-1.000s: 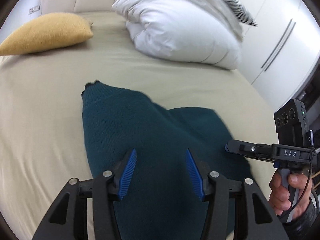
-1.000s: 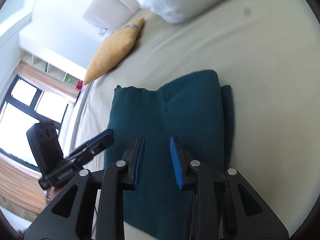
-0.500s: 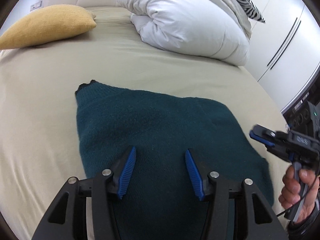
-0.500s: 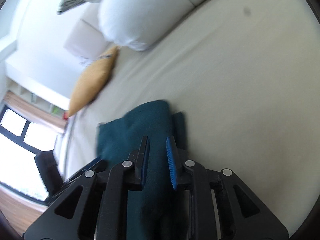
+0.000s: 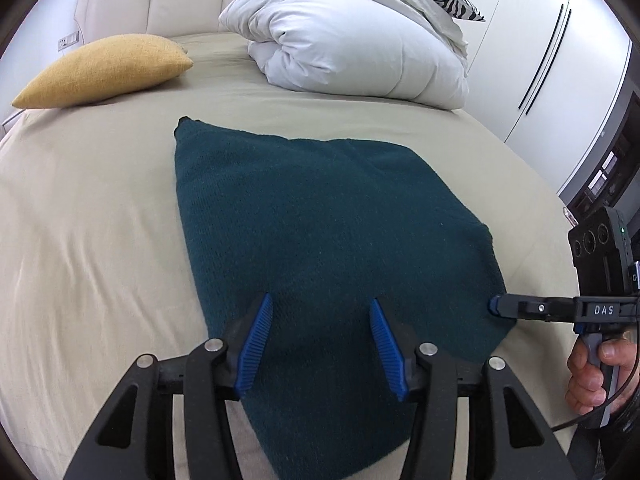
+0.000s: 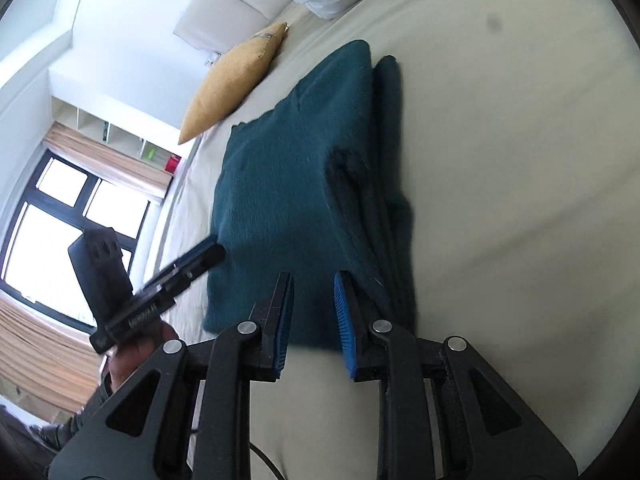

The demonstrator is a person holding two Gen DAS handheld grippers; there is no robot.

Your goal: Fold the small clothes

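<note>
One teal sweater (image 5: pixel 320 240) folded flat on bed (image 5: pixel 100 220), long axis running from grippers toward yellow cushion (image 5: pixel 104 68). Left gripper (image 5: pixel 320 328) jaws apart above near end; right gripper (image 6: pixel 312 312) jaws apart at near edge, nothing between.

**Bright daylight, fisheye warp, 1 sharp view and 1 soft**

Both views are bright with soft, even daylight. In the right wrist view the window (image 6: pixel 60 216) is blown out to white, marking where light enters. Shadows are faint; the teal sweater (image 5: pixel 320 232) casts only a thin dark rim on the bed (image 5: pixel 80 240). The left wrist view is sharp throughout. The right wrist view shows motion blur on the sweater's edges and the left claw (image 6: pixel 200 256). Both frames bend strongly at the edges, with black vignetted corners.
</note>
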